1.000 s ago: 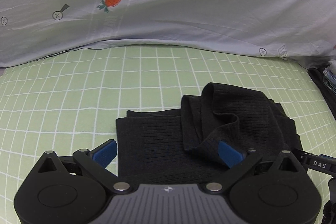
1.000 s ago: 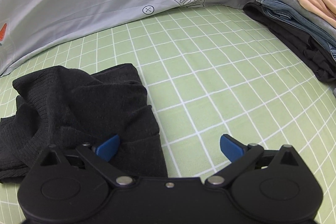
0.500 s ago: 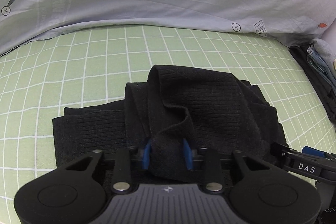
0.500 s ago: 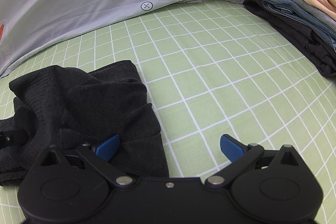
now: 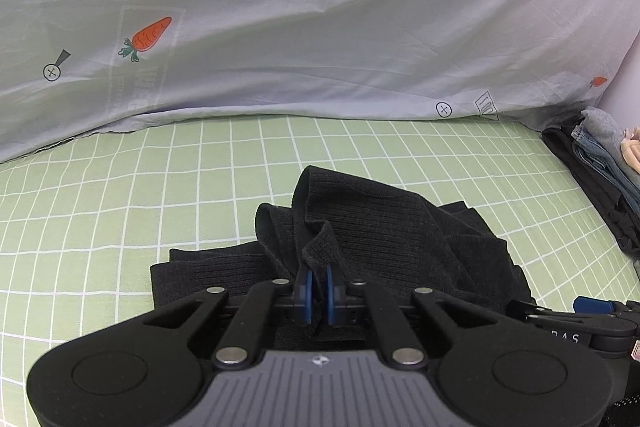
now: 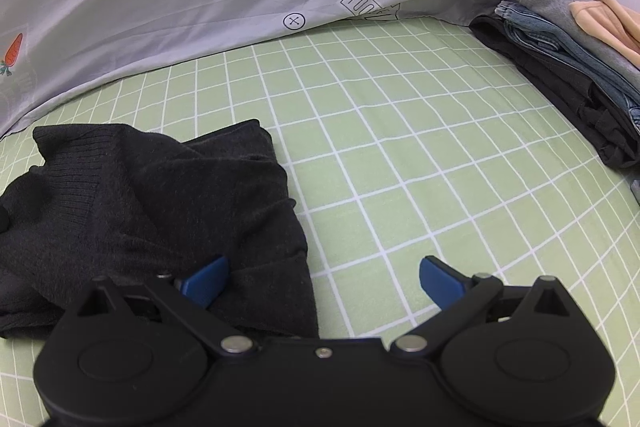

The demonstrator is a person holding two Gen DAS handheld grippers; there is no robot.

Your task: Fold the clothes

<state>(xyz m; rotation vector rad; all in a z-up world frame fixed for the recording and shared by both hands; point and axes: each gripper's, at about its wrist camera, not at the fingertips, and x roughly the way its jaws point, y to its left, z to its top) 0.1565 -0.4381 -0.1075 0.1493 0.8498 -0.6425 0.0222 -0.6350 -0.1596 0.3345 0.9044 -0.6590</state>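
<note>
Left wrist: black ribbed knit (image 5: 392,227) rumpled, fold pinched; right jaws wide, empty.

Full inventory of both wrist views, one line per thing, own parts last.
black knit garment: 1, black, rumpled on the sheet, near the grippers
checked sheet: 1, green with white grid, covers the bed
printed cover: 1, pale grey with carrot prints, bunched behind
stack of folded clothes: 1 stack, black, denim blue, grey, peach, far right
left gripper: 1, black, blue fingers shut on a garment fold
right gripper: 1, black, blue fingers open, astride the garment's right edge
</note>
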